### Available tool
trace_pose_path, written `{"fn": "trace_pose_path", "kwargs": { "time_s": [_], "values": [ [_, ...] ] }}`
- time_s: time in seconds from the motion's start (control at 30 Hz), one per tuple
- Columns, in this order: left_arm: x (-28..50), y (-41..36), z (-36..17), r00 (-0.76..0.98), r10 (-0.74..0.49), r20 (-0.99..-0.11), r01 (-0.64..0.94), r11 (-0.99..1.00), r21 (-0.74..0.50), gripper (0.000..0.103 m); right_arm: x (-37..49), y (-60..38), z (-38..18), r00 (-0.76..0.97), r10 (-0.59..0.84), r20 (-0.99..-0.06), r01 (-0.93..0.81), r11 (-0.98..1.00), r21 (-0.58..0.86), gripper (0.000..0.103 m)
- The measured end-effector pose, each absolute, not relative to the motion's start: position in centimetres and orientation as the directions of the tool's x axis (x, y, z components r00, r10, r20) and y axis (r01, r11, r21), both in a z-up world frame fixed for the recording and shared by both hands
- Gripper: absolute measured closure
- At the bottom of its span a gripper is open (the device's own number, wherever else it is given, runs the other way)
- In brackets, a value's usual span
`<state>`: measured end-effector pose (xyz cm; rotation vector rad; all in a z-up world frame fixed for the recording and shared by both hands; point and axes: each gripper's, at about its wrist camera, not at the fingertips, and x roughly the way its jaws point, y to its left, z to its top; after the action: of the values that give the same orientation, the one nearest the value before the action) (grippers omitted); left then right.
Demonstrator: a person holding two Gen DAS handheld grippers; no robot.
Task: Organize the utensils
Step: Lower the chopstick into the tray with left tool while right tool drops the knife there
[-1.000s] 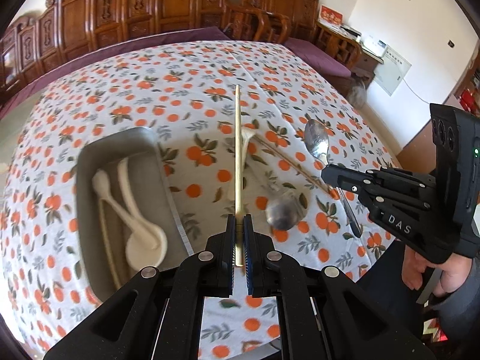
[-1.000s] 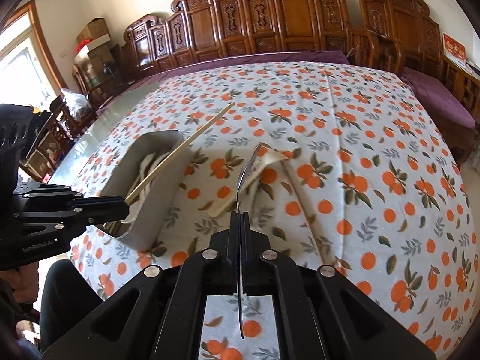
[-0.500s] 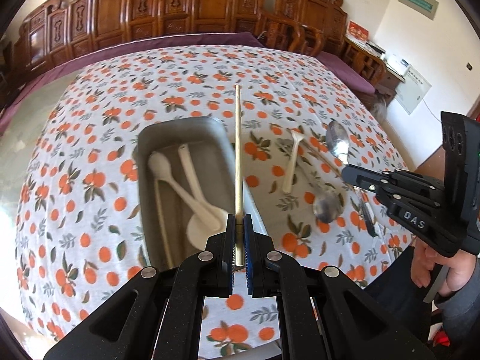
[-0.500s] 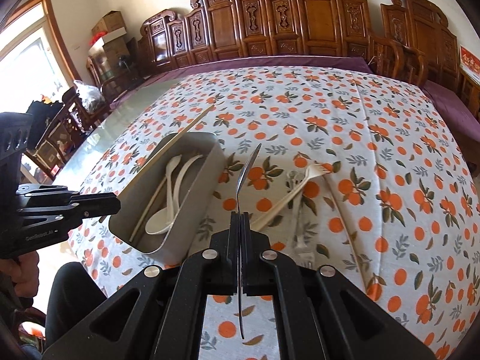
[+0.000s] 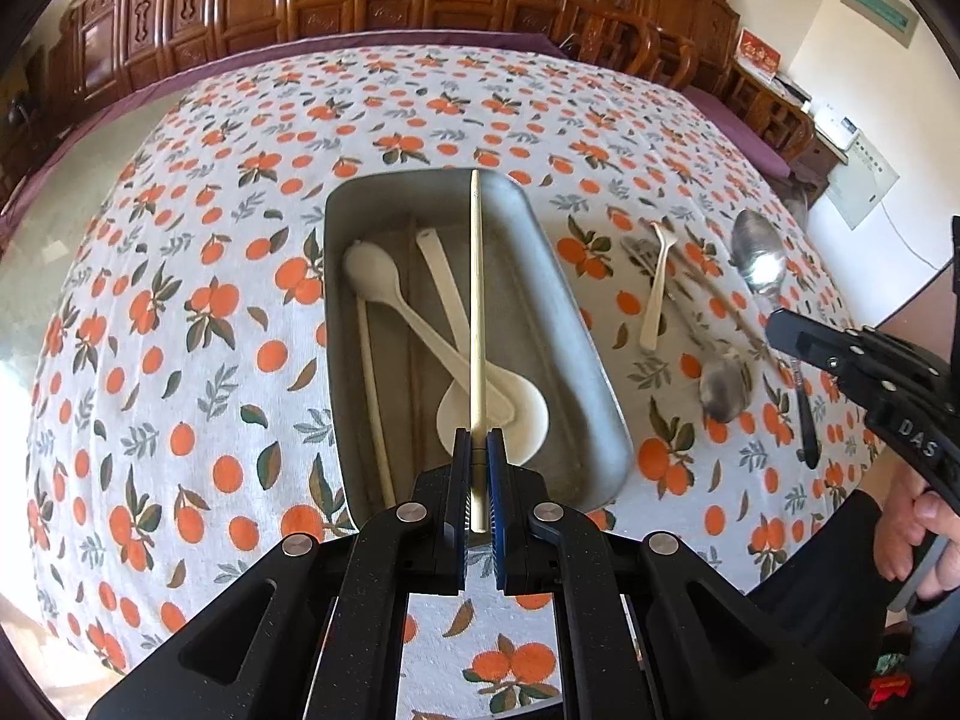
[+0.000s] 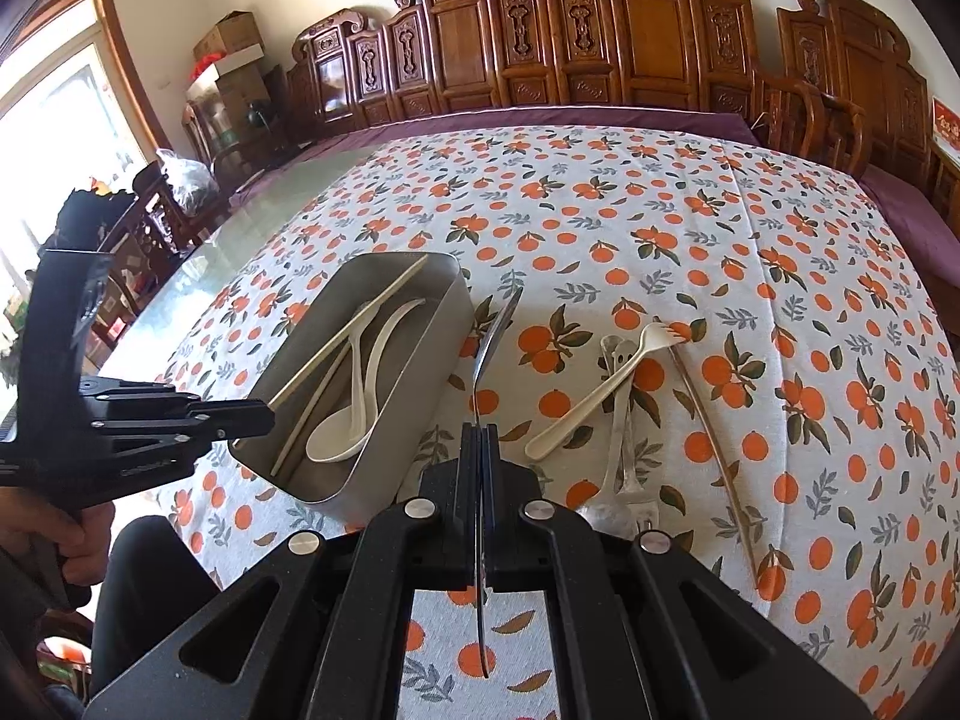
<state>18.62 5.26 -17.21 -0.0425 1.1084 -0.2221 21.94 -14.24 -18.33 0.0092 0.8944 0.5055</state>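
My left gripper [image 5: 478,450] is shut on a pale wooden chopstick [image 5: 475,300], which points forward low over the grey metal tray [image 5: 591,360]. Two cream spoons [image 5: 498,414] and another chopstick lie in the tray. In the right wrist view, my right gripper [image 6: 480,438] is shut on a metal spoon [image 6: 495,336], seen edge-on just right of the tray [image 6: 420,378]. The left gripper [image 6: 258,417] reaches in from the left with its chopstick [image 6: 360,324] slanting across the tray. The right gripper [image 5: 780,324] and its spoon [image 5: 759,252] hover at the right.
On the orange-print cloth right of the tray lie a cream fork [image 6: 600,396], metal utensils [image 6: 618,420] and a thin chopstick [image 6: 714,438]. Carved wooden chairs ring the table's far side. A hand [image 5: 912,528] holds the right gripper's handle at the table's near edge.
My left gripper carried the chopstick leftward from above the cloth to above the tray, and sank a little. The right gripper with its spoon shifted slightly toward the tray, then held still.
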Motion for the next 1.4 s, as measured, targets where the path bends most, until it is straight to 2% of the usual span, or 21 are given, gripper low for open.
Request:
{"fn": "trace_pose_path", "kwargs": {
  "time_s": [0.37,0.73,1.07,1.4],
  "values": [
    [19.6,5.1,-18.4,0.404,-0.189,-0.895,0.136,0.980,-0.146,0.099,21.7,-14.3,-18.7,0.509,0.422,-0.750,-0.418,0.883,0.213,0.101],
    [19.1,5.8,-16.5,0.453,-0.179,-0.873,0.129,0.983,-0.134,0.098,22.6,-12.4,-17.9,0.501,0.443,-0.743,-0.450,0.867,0.213,0.101],
    [18.4,8.2,-14.0,0.510,-0.152,-0.846,0.092,0.988,-0.122,0.098,24.7,-7.8,-16.8,0.476,0.492,-0.729,-0.508,0.830,0.229,0.101],
    [17.6,11.0,-13.3,0.531,-0.127,-0.837,0.047,0.992,-0.121,0.098,27.3,-2.9,-18.4,0.412,0.510,-0.755,-0.530,0.808,0.256,0.101]
  ]
}}
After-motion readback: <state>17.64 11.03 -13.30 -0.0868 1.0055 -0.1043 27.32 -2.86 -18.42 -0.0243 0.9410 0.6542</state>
